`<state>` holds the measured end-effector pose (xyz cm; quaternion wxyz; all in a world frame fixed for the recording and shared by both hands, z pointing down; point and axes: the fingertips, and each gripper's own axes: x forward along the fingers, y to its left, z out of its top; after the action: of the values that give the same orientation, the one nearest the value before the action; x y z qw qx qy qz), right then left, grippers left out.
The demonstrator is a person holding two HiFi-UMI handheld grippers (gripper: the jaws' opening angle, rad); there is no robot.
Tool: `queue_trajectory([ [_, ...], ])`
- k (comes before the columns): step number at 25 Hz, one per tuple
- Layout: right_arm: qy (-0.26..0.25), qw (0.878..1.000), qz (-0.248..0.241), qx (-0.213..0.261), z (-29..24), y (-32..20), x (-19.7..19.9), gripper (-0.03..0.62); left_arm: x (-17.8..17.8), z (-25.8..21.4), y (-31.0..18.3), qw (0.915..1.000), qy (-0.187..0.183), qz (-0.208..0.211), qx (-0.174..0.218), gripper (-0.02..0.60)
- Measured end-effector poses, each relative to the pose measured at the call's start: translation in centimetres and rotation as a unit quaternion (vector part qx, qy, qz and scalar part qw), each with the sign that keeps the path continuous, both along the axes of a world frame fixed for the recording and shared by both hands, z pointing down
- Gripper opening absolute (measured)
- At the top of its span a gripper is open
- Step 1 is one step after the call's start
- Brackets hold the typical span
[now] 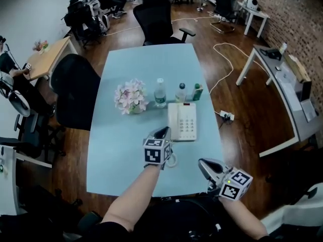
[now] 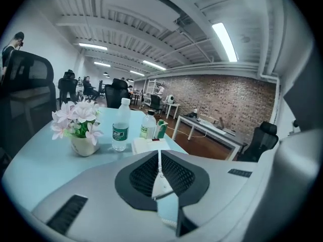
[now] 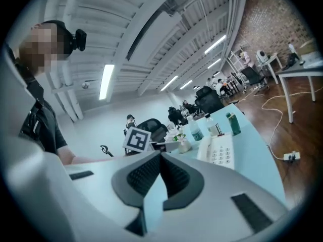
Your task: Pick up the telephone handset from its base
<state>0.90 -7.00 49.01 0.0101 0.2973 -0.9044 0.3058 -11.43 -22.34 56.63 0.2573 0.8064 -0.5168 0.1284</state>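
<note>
The white telephone lies on the light blue table, with its handset resting in the cradle on the phone's left side. My left gripper is shut and empty, its tips just short of the phone's near left corner. In the left gripper view the closed jaws hide most of the telephone. My right gripper hovers over the table's near right edge, shut with nothing in it. In the right gripper view the telephone and handset lie ahead of the right gripper.
A vase of pink flowers, two water bottles and a green carton stand just behind the phone. Its coiled cord lies by my left gripper. Black office chairs stand at the far end and left side.
</note>
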Motion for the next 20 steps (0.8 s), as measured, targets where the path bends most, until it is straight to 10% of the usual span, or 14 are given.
queue_trajectory([
  [2,0.016,1.000,-0.013,0.001,0.0,-1.1,0.9,0.020,0.1,1.4,-2.9,0.9996,-0.004,-0.023,-0.015,0.174],
  [20,-0.001,0.999,-0.043,-0.034,2.1,-5.3,9.4,0.020,1.8,12.7,-14.2,0.9799,-0.102,-0.085,-0.149,0.259],
])
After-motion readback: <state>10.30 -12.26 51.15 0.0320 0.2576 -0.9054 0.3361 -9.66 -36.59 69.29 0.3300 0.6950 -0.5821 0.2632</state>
